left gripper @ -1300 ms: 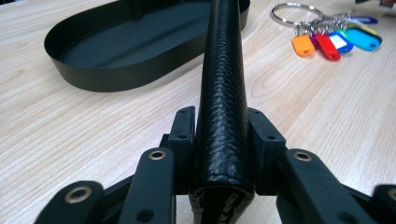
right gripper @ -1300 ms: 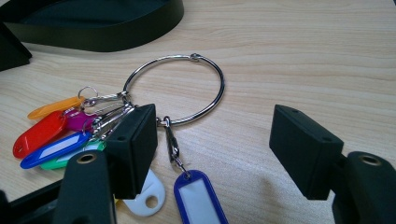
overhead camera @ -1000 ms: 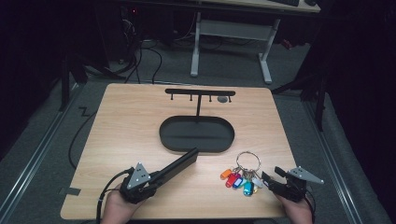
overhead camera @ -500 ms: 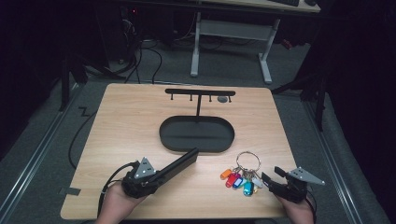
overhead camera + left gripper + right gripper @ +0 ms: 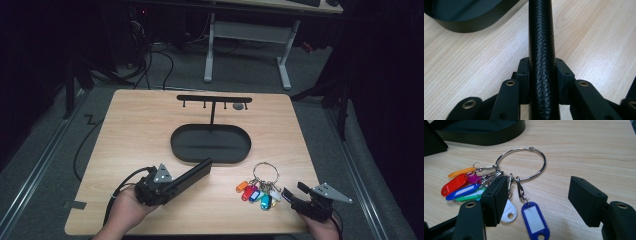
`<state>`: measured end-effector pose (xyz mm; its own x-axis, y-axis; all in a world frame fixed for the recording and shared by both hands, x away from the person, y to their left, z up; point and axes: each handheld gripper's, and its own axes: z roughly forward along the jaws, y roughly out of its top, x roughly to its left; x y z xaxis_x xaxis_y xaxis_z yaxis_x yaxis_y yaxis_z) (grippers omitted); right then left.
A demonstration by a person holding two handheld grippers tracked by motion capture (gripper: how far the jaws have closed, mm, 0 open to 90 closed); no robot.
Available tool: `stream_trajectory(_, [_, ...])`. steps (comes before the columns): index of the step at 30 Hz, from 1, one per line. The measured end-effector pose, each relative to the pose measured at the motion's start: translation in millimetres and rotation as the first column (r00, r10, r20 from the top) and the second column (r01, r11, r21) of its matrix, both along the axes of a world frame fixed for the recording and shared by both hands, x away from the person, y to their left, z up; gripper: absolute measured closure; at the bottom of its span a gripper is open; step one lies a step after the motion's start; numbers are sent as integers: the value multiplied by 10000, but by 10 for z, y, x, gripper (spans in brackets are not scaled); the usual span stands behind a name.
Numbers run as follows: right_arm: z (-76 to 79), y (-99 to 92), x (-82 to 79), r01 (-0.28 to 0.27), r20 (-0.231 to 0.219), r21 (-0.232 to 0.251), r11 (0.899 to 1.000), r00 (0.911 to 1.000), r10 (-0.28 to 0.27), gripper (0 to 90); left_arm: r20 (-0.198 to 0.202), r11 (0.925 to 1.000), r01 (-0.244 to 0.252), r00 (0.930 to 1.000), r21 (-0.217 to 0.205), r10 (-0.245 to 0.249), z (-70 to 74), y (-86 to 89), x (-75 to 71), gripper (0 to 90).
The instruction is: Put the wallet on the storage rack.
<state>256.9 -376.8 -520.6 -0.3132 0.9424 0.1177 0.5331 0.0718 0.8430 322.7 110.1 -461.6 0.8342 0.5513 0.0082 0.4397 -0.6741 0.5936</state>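
Observation:
A long black leather-textured case [image 5: 192,172] lies slanted on the wooden table, its far end close to the oval black tray [image 5: 210,161]. My left gripper [image 5: 170,186] is shut on its near end. In the left gripper view both pads press the case [image 5: 541,37] at its sides, around my left gripper [image 5: 542,75]. A metal key ring [image 5: 266,172] with several coloured tags [image 5: 255,191] lies at the front right. My right gripper [image 5: 295,192] stands open just right of the tags. In the right gripper view, my right gripper [image 5: 541,192] straddles the ring [image 5: 524,165] and a blue tag [image 5: 534,220].
A black T-shaped hook rack [image 5: 214,99] rises from the tray's far side. Its bar carries small hooks. The table's front edge runs just below both hands. Desk legs and cables sit on the dark floor beyond the table.
My left hand has edged slightly forward and right with the case still gripped. The case's far end stays by the tray. The right gripper has barely moved.

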Motion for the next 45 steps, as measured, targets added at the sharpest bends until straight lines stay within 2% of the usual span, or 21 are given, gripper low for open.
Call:
stream_trajectory(3, [9,-2,-4,-7,46,33,10000,10000,7,328,-9,10000,-15,10000,13,15,2,3,7,719])
stream_trajectory(8, [5,-14,5,13,18,124,9999,10000,-13,329,266,9998,40,9996,217,-45,11,-18,-13,729])
stream_trajectory(11, [4,-7,6,-29,28,126,9999,10000,28,329,616,9993,145,9980,357,-167,25,-31,-29,731])
stream_trajectory(14, [2,-6,6,-28,30,119,9999,10000,28,329,635,9991,307,9975,280,-325,36,-32,-27,731])
stream_trajectory(16, [4,-11,4,21,18,130,9999,10000,-22,330,1046,9974,571,9926,437,-614,58,-57,-49,733])
stream_trajectory(21, [0,-10,3,63,-26,136,9999,10000,-62,330,1335,9956,825,9872,434,-877,110,-86,-52,733])
stream_trajectory(23, [0,-10,4,58,-21,130,9999,10000,-58,331,1549,9948,936,9830,404,-987,132,-102,-49,732])
stream_trajectory(26, [0,-12,3,47,-9,123,9999,10000,-47,331,1921,9918,1205,9732,425,-1265,168,-120,-31,732])
stream_trajectory(31, [0,-18,4,25,20,110,9999,10000,-26,333,2266,9907,1239,9648,561,-1335,227,-151,41,730])
stream_trajectory(33, [3,-18,3,41,15,134,9999,10000,-42,333,2507,9881,1377,9563,689,-1507,260,-169,81,731])
stream_trajectory(36, [7,-20,2,31,41,138,9999,10000,-31,334,2692,9847,1441,9487,981,-1656,308,-201,135,731])
stream_trajectory(37, [8,-21,2,28,47,132,9999,10000,-29,334,2799,9828,1496,9441,1080,-1744,324,-218,161,731])
stream_trajectory(40, [11,-23,2,2,68,135,9999,10000,-3,334,2874,9786,1638,9380,1245,-1936,337,-263,231,731])
stream_trajectory(41, [12,-25,4,-23,96,125,9999,10000,22,334,2999,9751,1713,9313,1411,-2069,337,-289,264,731])
stream_trajectory(44, [14,-25,6,-51,115,133,9999,9999,49,335,3046,9729,1777,9277,1477,-2157,343,-311,309,731])
stream_trajectory(45, [14,-25,6,-51,115,133,9999,9999,49,335,3139,9708,1804,9230,1579,-2225,350,-324,325,731])
